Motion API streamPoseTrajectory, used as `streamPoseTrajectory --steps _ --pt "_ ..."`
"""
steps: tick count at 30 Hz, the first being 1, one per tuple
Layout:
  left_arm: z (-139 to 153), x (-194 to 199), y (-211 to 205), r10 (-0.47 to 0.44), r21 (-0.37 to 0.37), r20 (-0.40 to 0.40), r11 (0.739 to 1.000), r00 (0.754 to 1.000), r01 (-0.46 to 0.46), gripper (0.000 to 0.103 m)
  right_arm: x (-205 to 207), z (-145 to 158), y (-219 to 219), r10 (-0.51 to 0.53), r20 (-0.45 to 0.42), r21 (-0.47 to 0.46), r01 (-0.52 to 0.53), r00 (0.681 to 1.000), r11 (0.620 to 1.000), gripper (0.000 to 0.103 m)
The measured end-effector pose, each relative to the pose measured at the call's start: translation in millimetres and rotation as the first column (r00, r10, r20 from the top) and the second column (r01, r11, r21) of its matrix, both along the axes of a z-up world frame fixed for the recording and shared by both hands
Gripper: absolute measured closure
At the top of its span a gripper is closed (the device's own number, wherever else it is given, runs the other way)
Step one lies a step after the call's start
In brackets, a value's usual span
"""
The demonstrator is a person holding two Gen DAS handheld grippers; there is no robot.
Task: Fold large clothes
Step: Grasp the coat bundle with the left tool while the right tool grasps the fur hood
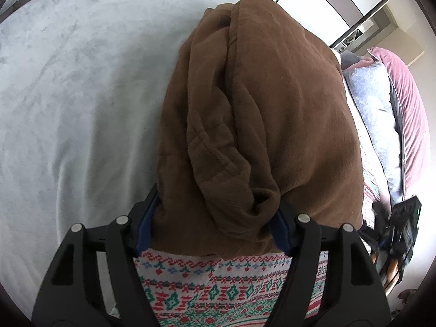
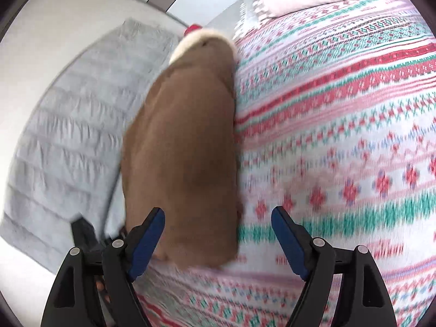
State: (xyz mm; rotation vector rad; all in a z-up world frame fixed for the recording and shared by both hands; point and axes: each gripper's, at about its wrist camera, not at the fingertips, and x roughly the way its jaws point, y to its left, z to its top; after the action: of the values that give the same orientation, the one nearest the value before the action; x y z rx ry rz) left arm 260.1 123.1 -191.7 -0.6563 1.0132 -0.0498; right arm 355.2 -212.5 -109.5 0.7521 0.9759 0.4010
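Observation:
A thick brown fleece garment (image 1: 259, 95) lies bunched lengthwise along the edge of a bed with a red, green and white patterned cover (image 1: 207, 280). My left gripper (image 1: 218, 204) has its near end wedged between its blue pads, which press on both sides of the bundle. In the right wrist view the same brown garment (image 2: 185, 136) runs away from me, with a cream fluffy trim (image 2: 201, 41) at its far end. My right gripper (image 2: 218, 218) stands open above the bed cover (image 2: 340, 136); its left finger is beside the garment's near end, and nothing is gripped. The view is motion-blurred.
A pale grey plush rug (image 1: 68, 95) lies on the floor left of the bed; it shows as quilted grey (image 2: 68, 122) in the right view. A grey pillow (image 1: 376, 109) and a pink pillow (image 1: 406, 103) lie at the bed's head. The other gripper (image 1: 400, 234) shows at far right.

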Motion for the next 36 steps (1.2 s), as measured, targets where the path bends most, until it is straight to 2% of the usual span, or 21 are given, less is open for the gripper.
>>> streamPoseTrajectory --steps 5,10,14,18,19,21,26,28,29,31,32,36 --pt "-2.8 -2.8 7.1 0.0 -0.034 -0.015 0.999 1.0 0.0 0.031 56.8 1.3 2.2 0.002 -0.029 0.053 -0.001 1.0 0.999 0.019" --pt "-2.1 -2.9 6.7 0.014 -0.034 -0.025 0.999 1.0 -0.015 0.032 137.1 -3.3 11.2 0.011 -0.054 0.119 -0.005 0.998 0.993 0.019" --pt "-1.8 -0.9 6.5 0.028 -0.045 -0.039 0.999 0.999 -0.029 0.033 195.8 -14.9 23.0 0.05 -0.084 0.12 -0.04 0.995 0.992 0.019" --pt "-0.4 1.9 3.8 0.018 -0.034 -0.039 0.999 0.999 -0.02 0.035 235.7 -23.1 23.6 0.041 -0.081 0.203 -0.024 0.996 0.979 0.019" --pt "-0.4 2.9 3.5 0.015 -0.035 -0.039 0.999 0.999 -0.016 0.035 245.5 -25.0 26.7 0.059 -0.08 0.209 -0.042 0.995 0.977 0.016" --pt "-1.3 5.2 3.6 0.01 -0.043 -0.038 0.999 0.999 -0.012 0.035 260.5 -28.0 36.6 0.096 -0.079 0.175 -0.081 0.992 0.981 0.009" --pt "-2.3 10.0 3.6 0.0 -0.043 -0.037 0.999 0.999 -0.002 0.035 274.5 -27.5 52.2 0.127 -0.04 0.113 -0.122 0.991 0.986 0.008" --pt "-2.1 10.4 2.4 0.007 -0.041 -0.035 0.999 0.999 -0.009 0.036 277.0 -23.3 61.8 0.13 -0.039 0.085 -0.127 0.991 0.988 0.024" --pt "-1.9 10.4 2.1 0.01 -0.045 -0.033 0.999 0.999 -0.011 0.037 276.9 -21.1 64.2 0.128 -0.037 0.067 -0.125 0.991 0.99 0.027" --pt "-1.4 11.2 1.1 0.012 -0.058 -0.026 0.998 1.0 -0.013 0.041 274.6 -14.6 70.6 0.139 -0.019 0.001 -0.139 0.99 0.99 0.041" --pt "-0.5 10.9 0.3 0.012 -0.063 -0.019 0.998 1.0 -0.013 0.044 271.7 -10.3 74.2 0.148 -0.004 -0.039 -0.148 0.989 0.988 0.044" --pt "6.5 8.0 -0.9 0.009 -0.038 0.01 0.999 1.0 -0.009 0.055 264.5 -2.8 72.5 0.135 0.011 -0.075 -0.134 0.991 0.988 0.05"
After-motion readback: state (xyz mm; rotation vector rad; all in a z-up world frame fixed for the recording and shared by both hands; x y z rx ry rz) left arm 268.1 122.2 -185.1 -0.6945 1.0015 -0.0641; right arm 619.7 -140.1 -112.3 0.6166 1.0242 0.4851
